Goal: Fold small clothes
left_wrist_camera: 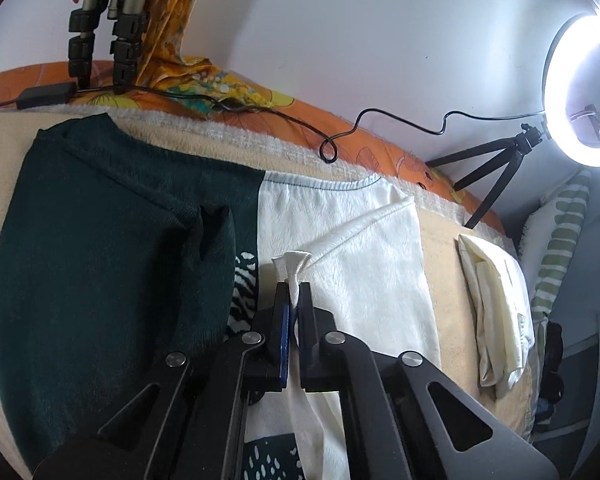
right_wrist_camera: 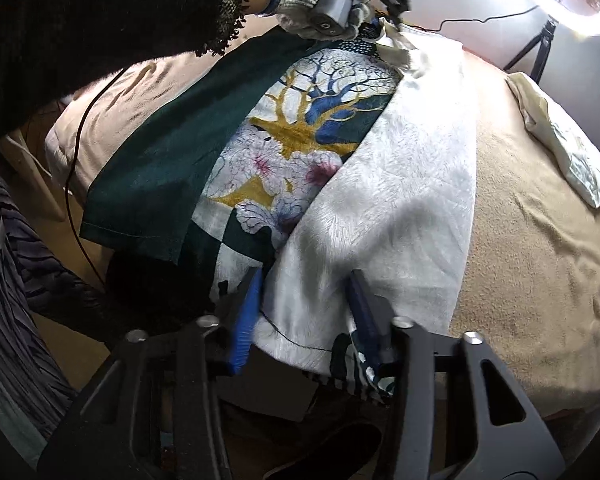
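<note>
**foldnewb:** Two grippers on one shirt and I can't read the geometry. Which end is which?

**umi_dan:** It's the green-and-white shirt (left_wrist_camera: 332, 240), spread flat on the beige blanket (left_wrist_camera: 444, 248), collar toward the wall. The white half is folded over the printed middle, and the green half (left_wrist_camera: 112, 240) is folded in from the other side. The left gripper (left_wrist_camera: 295, 292) is clamped tight on a bunched pinch of white fabric near the collar end, slightly lifted I think.

**foldnewb:** And the right one?

**umi_dan:** The right gripper (right_wrist_camera: 304, 284) sits at the hem end with its jaws spread wide and the white hem edge lying between the blue pads (right_wrist_camera: 246, 320), nothing squeezed. In its view you can see the gloved left hand (right_wrist_camera: 324, 0) way up at the far end.

**foldnewb:** So the long axis runs between them?

**umi_dan:** Yep, collar to hem, straight ahead of the right gripper. My guess is that the right one is nearer the hem, so it would close there before anything gets carried toward the collar. The cream cloth (left_wrist_camera: 496, 312) off to the side is folded and well apart.
</note>
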### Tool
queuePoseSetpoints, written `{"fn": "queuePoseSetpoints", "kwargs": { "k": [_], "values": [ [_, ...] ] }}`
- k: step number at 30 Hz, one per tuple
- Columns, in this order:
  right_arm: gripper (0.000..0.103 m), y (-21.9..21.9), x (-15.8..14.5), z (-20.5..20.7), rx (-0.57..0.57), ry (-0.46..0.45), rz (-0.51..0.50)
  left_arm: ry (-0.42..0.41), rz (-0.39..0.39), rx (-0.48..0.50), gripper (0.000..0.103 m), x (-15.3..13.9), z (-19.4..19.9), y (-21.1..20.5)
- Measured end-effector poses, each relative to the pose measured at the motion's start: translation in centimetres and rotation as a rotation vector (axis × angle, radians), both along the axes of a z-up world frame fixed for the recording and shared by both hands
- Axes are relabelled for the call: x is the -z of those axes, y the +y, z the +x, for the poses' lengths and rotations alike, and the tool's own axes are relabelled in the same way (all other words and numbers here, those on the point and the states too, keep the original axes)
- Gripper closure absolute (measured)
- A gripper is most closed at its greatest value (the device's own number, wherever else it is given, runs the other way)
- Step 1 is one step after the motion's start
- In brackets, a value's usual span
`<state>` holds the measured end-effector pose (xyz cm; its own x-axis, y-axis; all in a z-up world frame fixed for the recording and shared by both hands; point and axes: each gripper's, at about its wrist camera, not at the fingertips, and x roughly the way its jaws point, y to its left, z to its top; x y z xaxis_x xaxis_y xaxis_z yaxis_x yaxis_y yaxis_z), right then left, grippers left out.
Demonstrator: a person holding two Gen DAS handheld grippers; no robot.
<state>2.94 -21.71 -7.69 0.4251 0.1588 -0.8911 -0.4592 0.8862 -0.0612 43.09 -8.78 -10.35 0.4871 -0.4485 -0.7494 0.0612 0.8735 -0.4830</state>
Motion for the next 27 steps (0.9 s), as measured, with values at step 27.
{"fn": "queuePoseSetpoints", "kwargs": {
  "k": [27],
  "values": [
    [0.071, 2.2, -2.3, 1.0, -0.148, 0.106, 0.253, -0.123, 0.119, -0.057, 0.094, -4.9, -1.4, 5.9]
  ]
}}
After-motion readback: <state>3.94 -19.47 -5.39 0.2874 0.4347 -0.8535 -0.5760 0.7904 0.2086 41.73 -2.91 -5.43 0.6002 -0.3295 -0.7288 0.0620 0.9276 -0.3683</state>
